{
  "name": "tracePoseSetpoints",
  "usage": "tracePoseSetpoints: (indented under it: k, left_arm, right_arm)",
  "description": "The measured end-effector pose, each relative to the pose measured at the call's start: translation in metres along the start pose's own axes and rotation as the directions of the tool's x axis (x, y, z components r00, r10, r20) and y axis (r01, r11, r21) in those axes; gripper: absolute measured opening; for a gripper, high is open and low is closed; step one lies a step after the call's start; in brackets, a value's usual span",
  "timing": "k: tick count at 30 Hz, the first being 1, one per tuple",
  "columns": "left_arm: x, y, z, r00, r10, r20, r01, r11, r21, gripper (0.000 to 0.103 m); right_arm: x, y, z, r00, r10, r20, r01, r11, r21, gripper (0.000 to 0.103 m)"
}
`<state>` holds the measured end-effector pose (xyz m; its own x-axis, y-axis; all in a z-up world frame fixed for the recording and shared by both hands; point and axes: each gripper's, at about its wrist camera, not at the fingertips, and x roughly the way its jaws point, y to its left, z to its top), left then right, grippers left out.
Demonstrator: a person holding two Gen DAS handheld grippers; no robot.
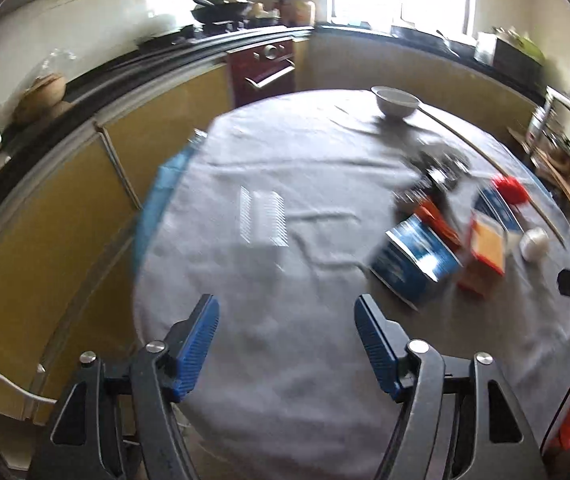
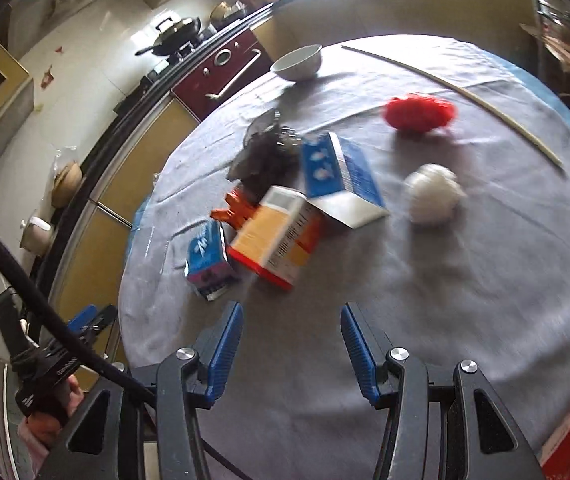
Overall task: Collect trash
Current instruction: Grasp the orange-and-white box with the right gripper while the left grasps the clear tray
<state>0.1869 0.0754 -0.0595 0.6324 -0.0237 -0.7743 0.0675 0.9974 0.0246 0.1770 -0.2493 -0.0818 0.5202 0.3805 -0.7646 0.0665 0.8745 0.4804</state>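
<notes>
Nearest, right gripper (image 2: 291,344): ribbed blue pads on dark metal arms, jaws apart, nothing between them, poised over wrinkled grey tablecloth (image 2: 425,300). Just ahead and slightly left, a heap of trash. Small blue-and-white carton (image 2: 207,258) upright, glossy card. Beside it an orange-and-red box (image 2: 279,236) lying tilted, long axis running away up-right, barcode side showing. Behind, a larger blue-and-white carton (image 2: 339,178) on its side, long axis pointing toward the gripper, white flap spread open. Further left, crumpled dark foil wrapper (image 2: 267,152), shiny and creased. To the right, a white paper ball (image 2: 433,194), and beyond it a fuzzy red ball (image 2: 421,112). Farthest, a white ceramic bowl (image 2: 297,62) and a thin pale stick (image 2: 457,92) curving along the table edge.

Left gripper (image 1: 287,344): released, jaws wide, empty, bare cloth below; heap well off to the right.
</notes>
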Motion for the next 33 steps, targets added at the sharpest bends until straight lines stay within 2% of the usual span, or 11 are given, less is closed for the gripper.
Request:
tracePoseSetpoints:
  k: [6,13,15,22,25,26,29,30,31,32,33]
  left_arm:
    - [0.031,0.024,0.041,0.999,-0.013,-0.032,0.012,0.999,-0.042,0.077]
    - [0.074,0.029,0.061,0.994,-0.026,-0.108,0.018,0.997,-0.07,0.077]
    - [0.084,0.029,0.064,0.991,-0.024,-0.128,0.014,0.997,-0.082,0.077]
    - [0.112,0.036,0.062,0.98,-0.064,-0.189,0.039,0.991,-0.132,0.077]
    - [0.118,0.045,0.058,0.973,-0.106,-0.204,0.07,0.982,-0.176,0.077]
    - [0.119,0.048,0.056,0.972,-0.116,-0.206,0.077,0.979,-0.188,0.076]
    - [0.123,0.056,0.051,0.962,-0.174,-0.211,0.127,0.967,-0.222,0.06]
    - [0.124,0.058,0.05,0.955,-0.214,-0.207,0.163,0.957,-0.238,0.055]
    - [0.124,0.059,0.049,0.946,-0.255,-0.201,0.201,0.946,-0.254,0.047]
    - [0.123,0.058,0.049,0.942,-0.272,-0.196,0.219,0.941,-0.257,0.04]
    - [0.121,0.056,0.049,0.94,-0.285,-0.189,0.235,0.939,-0.25,0.034]
  right_arm:
    - [0.039,0.024,0.034,0.999,-0.038,-0.023,0.039,0.998,0.048,0.055]
    - [0.07,0.036,0.053,0.992,-0.117,-0.047,0.123,0.984,0.128,0.055]
    - [0.076,0.039,0.057,0.983,-0.178,-0.048,0.183,0.975,0.129,0.055]
    - [0.105,0.049,0.064,0.95,-0.305,-0.074,0.311,0.944,0.11,0.057]
    - [0.112,0.045,0.067,0.942,-0.326,-0.078,0.334,0.934,0.129,0.058]
    - [0.114,0.043,0.067,0.94,-0.33,-0.082,0.338,0.933,0.125,0.058]
    - [0.119,0.036,0.062,0.946,-0.308,-0.102,0.319,0.941,0.112,0.057]
    - [0.119,0.033,0.06,0.949,-0.296,-0.107,0.307,0.945,0.11,0.056]
    - [0.119,0.03,0.058,0.953,-0.285,-0.108,0.296,0.948,0.114,0.054]
    - [0.116,0.027,0.056,0.957,-0.273,-0.102,0.284,0.952,0.118,0.049]
    - [0.113,0.023,0.053,0.961,-0.261,-0.095,0.272,0.955,0.118,0.049]
